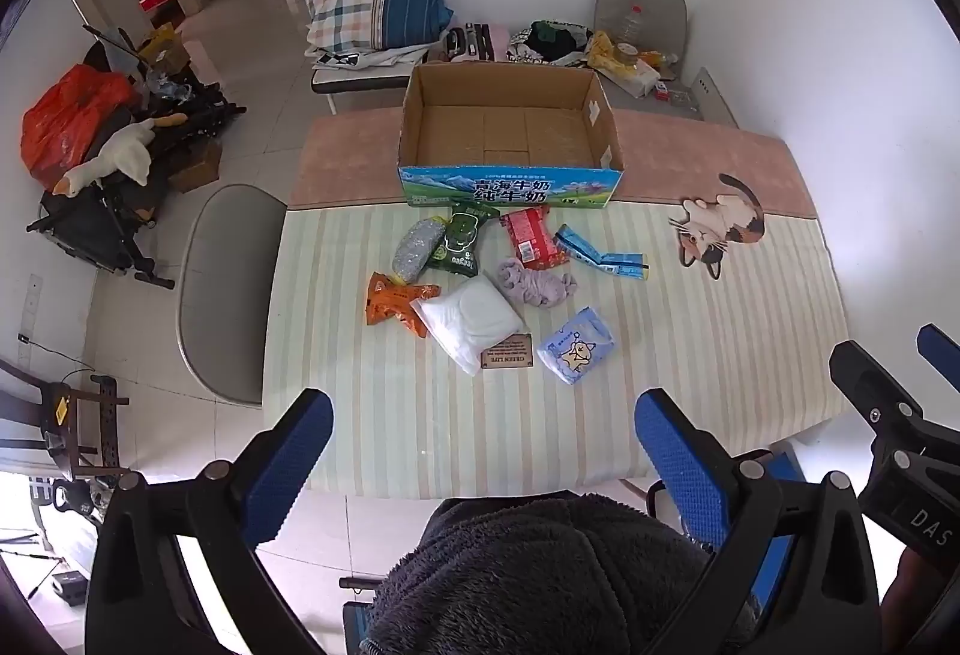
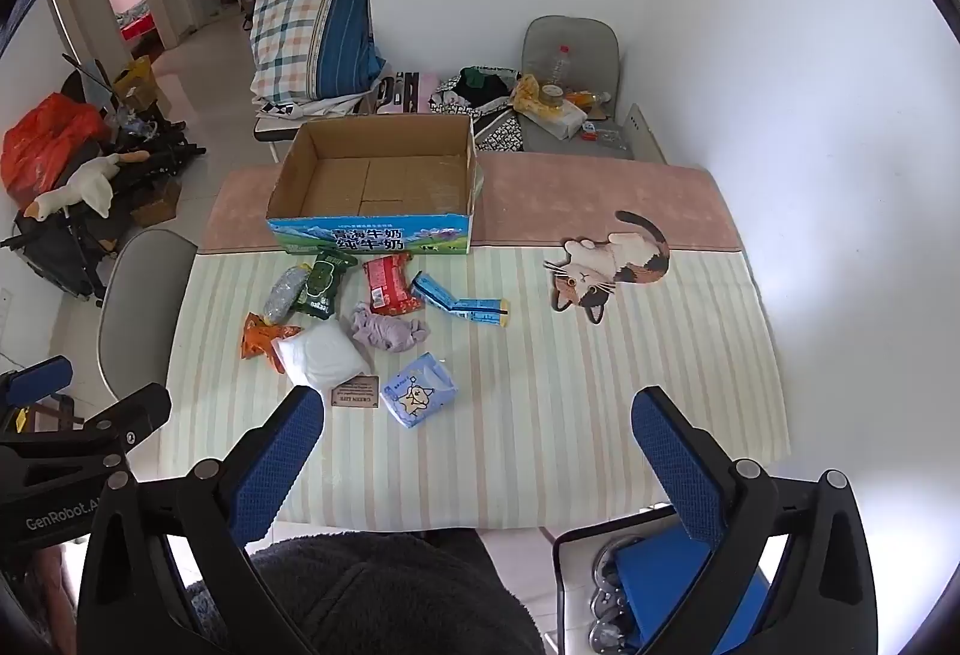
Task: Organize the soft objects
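Both grippers hang above the near edge of my table (image 1: 750, 295): the left gripper (image 1: 480, 451) has its blue pads spread wide with nothing between them, and the right gripper (image 2: 474, 451) is spread wide and bare too.

Ahead of me the soft things lie in a loose cluster on the striped cloth. Nearest is a blue pack (image 1: 575, 345) beside a small brown tag (image 1: 507, 351); a white pouch (image 1: 468, 322) touches an orange packet (image 1: 396, 301) on its left. Behind them I see a lilac cloth (image 1: 536, 283), a red pack (image 1: 531, 238), a green pack (image 1: 459, 241), a silver pouch (image 1: 414, 250) and a blue sachet (image 1: 600, 253). A cardboard box (image 1: 510, 184) stands open at the far side, just behind the cluster, nothing inside it. None of the things is touched by either gripper.
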